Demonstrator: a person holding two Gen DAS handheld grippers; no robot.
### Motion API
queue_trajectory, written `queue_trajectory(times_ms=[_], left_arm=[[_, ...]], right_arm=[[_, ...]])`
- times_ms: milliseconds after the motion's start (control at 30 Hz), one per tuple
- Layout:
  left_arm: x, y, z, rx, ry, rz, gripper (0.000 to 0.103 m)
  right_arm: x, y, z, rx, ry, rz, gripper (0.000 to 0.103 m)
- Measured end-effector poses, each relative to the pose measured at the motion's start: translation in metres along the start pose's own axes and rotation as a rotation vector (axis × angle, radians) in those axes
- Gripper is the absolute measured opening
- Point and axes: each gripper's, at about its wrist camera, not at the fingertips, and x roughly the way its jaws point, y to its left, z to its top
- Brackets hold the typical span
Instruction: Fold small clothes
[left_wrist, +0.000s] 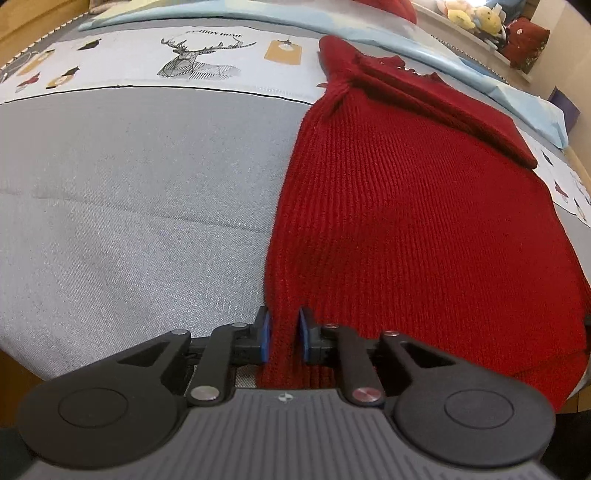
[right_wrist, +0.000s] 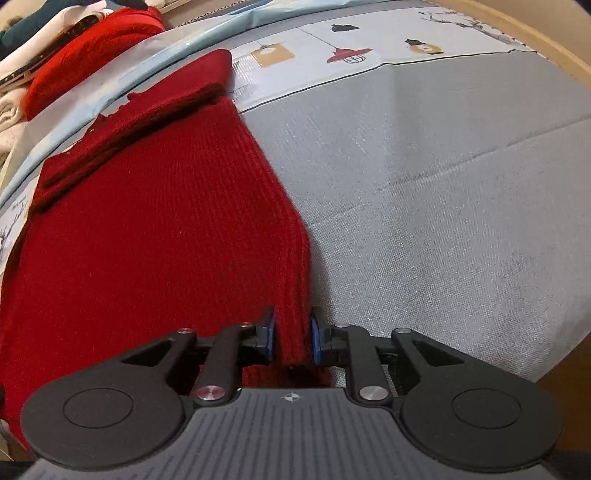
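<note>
While the red knit sweater (left_wrist: 406, 221) lies flat on the grey worktop (left_wrist: 129, 221) with its sleeves already turned in across the top, each claw sits at a near corner of the hem. The left claw (left_wrist: 283, 334) has its blue pads closed on the hem's left edge; the right claw (right_wrist: 291, 334) straddles the right edge, a sliver of gap showing beside the knit on the right pad, so whether it truly clamps I cannot tell.

By my reading the step in hand is the bottom-to-top fold — both corners would need to rise together and travel toward the collar (left_wrist: 399, 64), kept level so the hem lands square.

Room is generous to either side, bare grey cloth. Ahead it tightens: a pale blue sheet (left_wrist: 517, 99) just beyond the collar, and the worktop's near edge close under the claws.
</note>
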Motion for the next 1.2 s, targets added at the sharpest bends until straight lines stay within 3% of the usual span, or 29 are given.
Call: queue_trajectory(times_ms=[67,200,367,500,633,767,933,1200], left_arm=[[-0.002,0.000,0.000,0.007,-0.017,-0.003,0.011],[-0.013,-0.001,-0.003,0.019,-0.051,-0.003,0.011],[-0.002,0.002,-0.005,0.004,0.003,0.003,0.017],[-0.002,-0.002,-0.005,0.026,-0.008,0.026,0.017],[-0.009,-0.011,-0.005,0.056,-0.035,0.047,0.009],[-0.029,-0.025,0.002,0.099,-0.079,0.013,0.008],[-0.079,-0.026,0.023,0.089,-0.180,-0.086,0.007],[-0.165,-0.016,0.038,0.071,-0.301,-0.194,0.006]], right_arm=[[-0.003,0.003,0.001,-0.004,-0.009,0.003,0.013],[-0.013,0.003,0.003,-0.001,-0.074,0.040,0.013],[-0.006,0.001,-0.001,0.003,-0.005,0.032,0.018],[-0.005,0.002,-0.004,-0.004,0.002,0.010,0.018],[-0.013,0.004,-0.003,-0.012,-0.036,0.029,0.013],[-0.038,0.005,0.005,0.001,-0.136,0.121,0.012],[-0.089,0.003,0.015,0.044,-0.262,0.312,0.011],[-0.152,-0.003,0.026,0.025,-0.348,0.431,0.010]])
